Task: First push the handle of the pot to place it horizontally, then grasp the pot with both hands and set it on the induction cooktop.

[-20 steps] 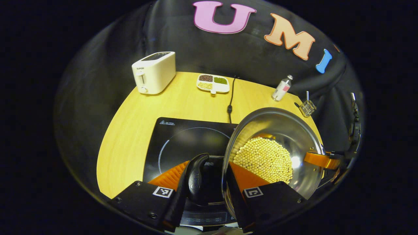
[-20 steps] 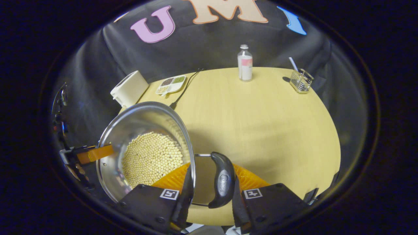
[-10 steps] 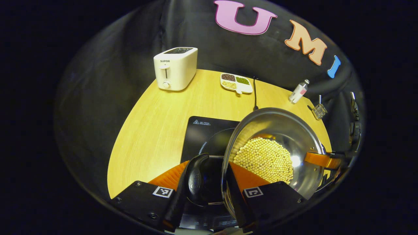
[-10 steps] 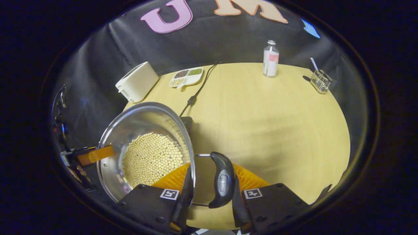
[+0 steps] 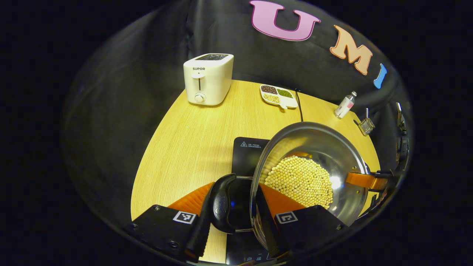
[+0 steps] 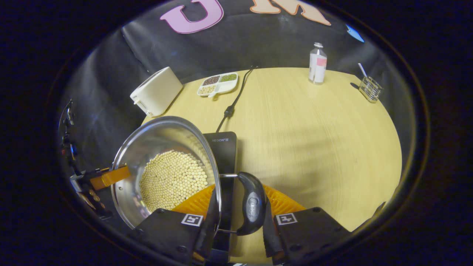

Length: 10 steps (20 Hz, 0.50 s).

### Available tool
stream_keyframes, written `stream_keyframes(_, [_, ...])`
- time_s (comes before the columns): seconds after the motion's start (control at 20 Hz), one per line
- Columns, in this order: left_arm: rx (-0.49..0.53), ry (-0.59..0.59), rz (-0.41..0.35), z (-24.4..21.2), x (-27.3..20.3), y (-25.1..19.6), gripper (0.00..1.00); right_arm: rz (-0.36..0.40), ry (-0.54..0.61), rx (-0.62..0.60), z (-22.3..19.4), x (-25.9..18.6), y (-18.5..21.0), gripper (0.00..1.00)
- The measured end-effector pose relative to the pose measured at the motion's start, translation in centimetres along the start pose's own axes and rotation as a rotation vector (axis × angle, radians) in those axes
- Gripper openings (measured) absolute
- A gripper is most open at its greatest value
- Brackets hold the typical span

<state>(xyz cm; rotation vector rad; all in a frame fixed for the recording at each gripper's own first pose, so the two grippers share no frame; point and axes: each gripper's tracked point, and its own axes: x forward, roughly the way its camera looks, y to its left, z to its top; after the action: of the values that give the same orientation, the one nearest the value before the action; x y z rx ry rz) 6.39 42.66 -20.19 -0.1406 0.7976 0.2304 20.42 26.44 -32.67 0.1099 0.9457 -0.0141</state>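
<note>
A steel pot (image 5: 321, 144) with pale beans (image 5: 301, 181) in it is held between both grippers over the black induction cooktop (image 5: 247, 151). My left gripper (image 5: 234, 207) is shut on the pot's black side handle (image 5: 221, 203) and rim, one orange finger inside the pot. In the right gripper view, my right gripper (image 6: 238, 210) is shut the same way on the opposite handle (image 6: 251, 203) of the pot (image 6: 162, 136), beside the cooktop (image 6: 223, 147). Each view shows the other gripper's orange finger across the pot. I cannot tell whether the pot touches the cooktop.
On the wooden table (image 5: 192, 133) stand a white toaster (image 5: 208, 78) at the back left, a divided dish of grains (image 5: 279, 96), a bottle (image 6: 317, 63) and a wire holder (image 6: 370, 88) at the back right. The cooktop's cord (image 6: 236, 96) runs to the back.
Both grippers have carried the pot leftward across the table. The cooktop now lies mostly under the pot, and the toaster looks closer in the left gripper view. Both grips are unchanged.
</note>
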Motion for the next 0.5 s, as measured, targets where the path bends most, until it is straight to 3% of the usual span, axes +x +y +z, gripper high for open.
stream_keyframes(0.1, [0.002,-0.007,-0.014,0.00,0.07,0.16,0.64,-0.006,-0.006,-0.001,0.28,0.04,0.06,0.57])
stream_keyframes(0.2, [0.012,-0.028,-0.027,0.16,0.08,0.23,0.64,-0.007,-0.007,0.010,0.33,0.13,0.13,0.51])
stream_keyframes(0.25, [0.021,-0.034,-0.028,0.13,0.06,0.18,0.64,-0.008,-0.008,0.013,0.31,0.14,0.13,0.57])
stream_keyframes(0.4, [0.024,-0.040,-0.031,0.22,0.14,0.07,0.67,-0.004,-0.006,0.014,0.29,0.20,0.08,0.58])
stream_keyframes(0.45, [0.021,-0.040,-0.031,0.13,0.23,0.04,0.64,-0.003,-0.002,0.013,0.14,0.26,0.10,0.52])
stream_keyframes(0.5, [0.020,-0.042,-0.030,0.21,0.24,0.02,0.67,-0.001,0.000,0.014,0.21,0.26,-0.01,0.58])
